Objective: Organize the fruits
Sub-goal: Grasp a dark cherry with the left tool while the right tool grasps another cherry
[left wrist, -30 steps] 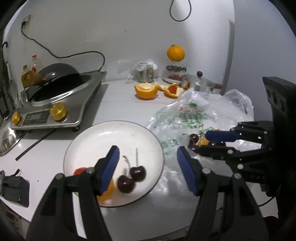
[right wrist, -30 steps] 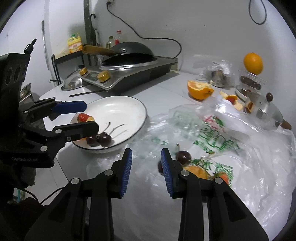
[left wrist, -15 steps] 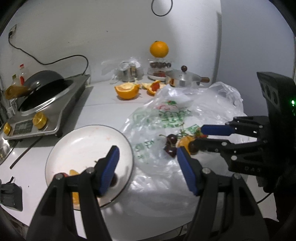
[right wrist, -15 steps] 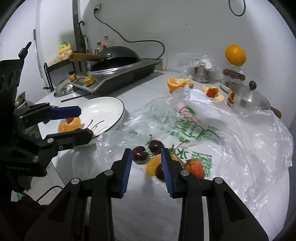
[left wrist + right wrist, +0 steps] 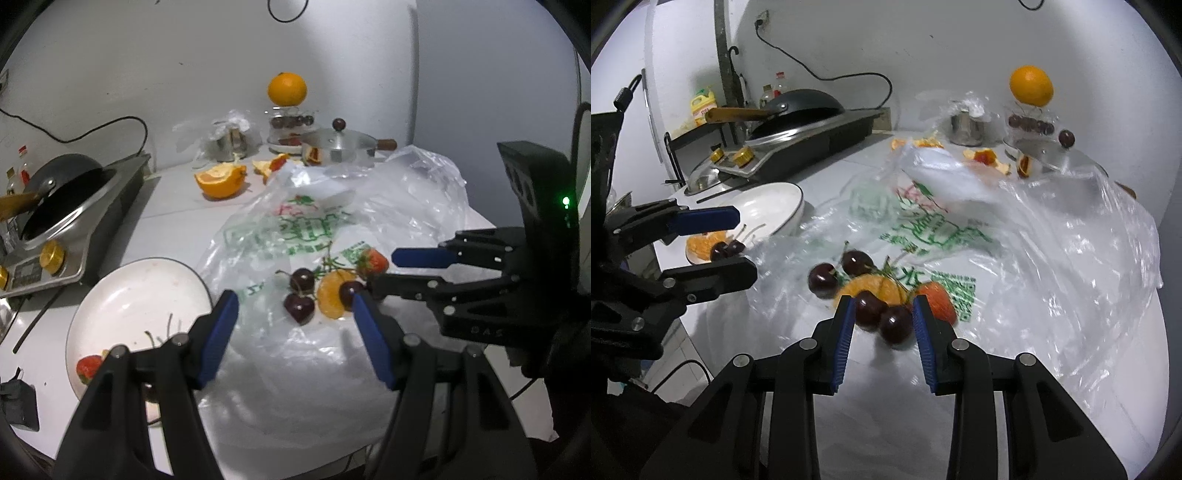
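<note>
Right tool point(image 5: 882, 314) spread, blue pads either side of two dark cherries point(image 5: 882, 317) on the plastic bag point(image 5: 1052, 266), nothing gripped yet; contact with pads hard to tell. Two more cherries point(image 5: 838, 271) just beyond, stems up, beside an orange slice point(image 5: 871, 286) and a strawberry point(image 5: 936, 301), all bunched together on the bag's printed patch. Left tool point(image 5: 293, 314) released, wide gap, hovering over the near edge of the bag, aimed at the same fruit cluster; seen from the right wrist as left tool point(image 5: 735, 240) low over the plate rim. White plate point(image 5: 136, 291) on the tabletop point(image 5: 177, 221) just left of the bag, touching or slightly tucked under its edge. On the plate: one strawberry point(image 5: 88, 369) at the near rim, loose stems, rest hidden behind the left finger; from the right wrist also an orange piece point(image 5: 701, 242) and dark cherries point(image 5: 726, 249) on it. Further back on the tabletop: cut orange half point(image 5: 220, 181), small peel scraps, lidded steel pot point(image 5: 338, 151) with wooden handle, whole orange point(image 5: 287, 89) perched on a clear container with dark fruit inside. Induction cooker point(image 5: 74, 229) with black wok point(image 5: 59, 192) at far left, cord up the wall.
</note>
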A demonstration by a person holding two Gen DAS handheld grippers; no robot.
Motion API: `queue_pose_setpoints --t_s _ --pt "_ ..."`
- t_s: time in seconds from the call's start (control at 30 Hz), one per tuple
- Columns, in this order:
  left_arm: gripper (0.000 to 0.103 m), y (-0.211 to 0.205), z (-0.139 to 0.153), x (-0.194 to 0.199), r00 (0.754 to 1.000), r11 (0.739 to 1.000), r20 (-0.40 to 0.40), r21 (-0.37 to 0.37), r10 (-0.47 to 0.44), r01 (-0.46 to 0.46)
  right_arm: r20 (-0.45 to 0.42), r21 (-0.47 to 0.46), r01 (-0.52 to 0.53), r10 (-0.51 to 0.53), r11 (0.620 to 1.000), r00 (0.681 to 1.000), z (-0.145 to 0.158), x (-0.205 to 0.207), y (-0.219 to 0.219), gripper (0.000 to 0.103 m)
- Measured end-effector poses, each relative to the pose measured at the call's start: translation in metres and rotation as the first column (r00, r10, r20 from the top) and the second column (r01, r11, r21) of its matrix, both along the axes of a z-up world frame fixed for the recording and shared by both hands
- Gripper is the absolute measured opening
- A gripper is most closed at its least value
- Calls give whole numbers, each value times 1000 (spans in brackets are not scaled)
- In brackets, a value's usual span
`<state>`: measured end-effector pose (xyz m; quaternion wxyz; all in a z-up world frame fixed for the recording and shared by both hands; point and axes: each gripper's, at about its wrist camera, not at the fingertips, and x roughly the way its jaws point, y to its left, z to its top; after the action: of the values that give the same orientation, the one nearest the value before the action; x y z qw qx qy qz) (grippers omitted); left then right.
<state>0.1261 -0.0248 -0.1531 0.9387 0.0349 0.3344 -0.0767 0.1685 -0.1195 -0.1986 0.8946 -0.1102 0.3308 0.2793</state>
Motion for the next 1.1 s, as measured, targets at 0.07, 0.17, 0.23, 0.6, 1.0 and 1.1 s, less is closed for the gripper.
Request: queue_pose_setpoints --t_s 0.07,0.17,0.23,0.6,1.0,1.1 --pt "66 -5 -1 3 1000 1000 -3 7 -8 8 -7 0 2 -2 1000 1000 -3 3 -4 34" --pt "66 -11 -3 6 1000 1000 -8 19 -18 18 -20 -2 4 -4 1000 1000 -8 5 -7 34" --pt "66 -15 -5 8 1000 999 -14 28 -20 21 -31 -2 1 -1 1000 1000 -12 6 -8 34" --pt "66 -28 -10 15 998 996 -21 71 -51 52 -65 -58 1 -5 998 998 -29 14 1 34" --pt "66 -49 -18 22 994 984 -35 138 -107 111 -17 -22 -12 11 1000 1000 -12 5 -14 10" --pt "65 -58 -22 25 991 978 -42 163 -127 132 -1 -19 -5 5 1000 1000 -4 3 -21 10"
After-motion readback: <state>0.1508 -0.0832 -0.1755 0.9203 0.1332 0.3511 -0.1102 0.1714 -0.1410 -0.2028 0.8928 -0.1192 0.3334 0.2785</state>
